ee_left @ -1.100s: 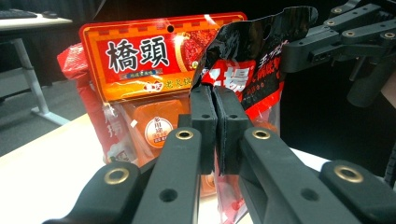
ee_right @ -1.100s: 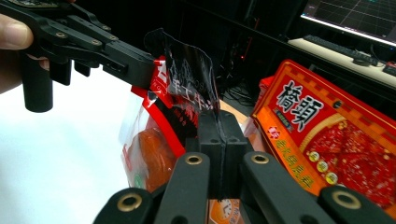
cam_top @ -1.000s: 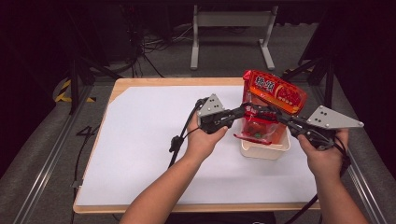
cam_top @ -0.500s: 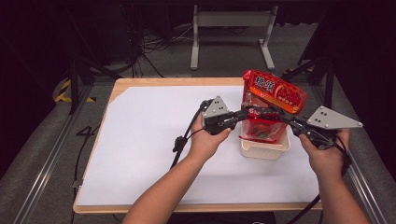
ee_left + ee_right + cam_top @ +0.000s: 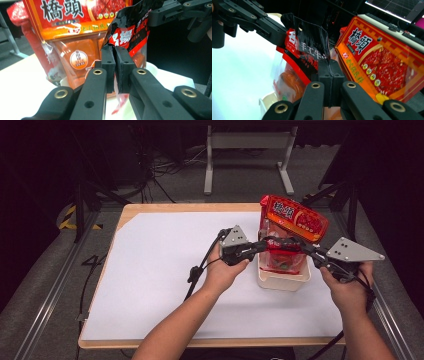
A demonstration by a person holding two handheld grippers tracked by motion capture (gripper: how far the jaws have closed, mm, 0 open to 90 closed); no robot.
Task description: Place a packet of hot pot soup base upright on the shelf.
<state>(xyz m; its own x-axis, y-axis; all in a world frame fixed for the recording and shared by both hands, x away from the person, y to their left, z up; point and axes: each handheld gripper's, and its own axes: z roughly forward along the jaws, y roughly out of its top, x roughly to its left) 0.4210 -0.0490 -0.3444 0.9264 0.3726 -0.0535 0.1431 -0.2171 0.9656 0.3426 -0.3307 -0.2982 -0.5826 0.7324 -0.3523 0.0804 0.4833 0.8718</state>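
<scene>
- While both hands hold level above the white tub [image 5: 283, 279], the left hand-held gripper [image 5: 264, 245] and right hand-held gripper [image 5: 303, 247] each pinch an opposite top edge of the black-and-red pouch [image 5: 281, 251], jaws pressed together on the film.
- Judged from this, the pouch is gripped but not yet lowered fully into the tub or let go; that step remains.
- Just beyond the two hand-held grippers, the larger red sauce packet [image 5: 294, 218] stands tilted in the same tub.
- Beneath them, a white sheet covers the wooden desk [image 5: 170, 207]; grey carpet, cables and a metal stand [image 5: 247, 142] fill the dark room behind.
</scene>
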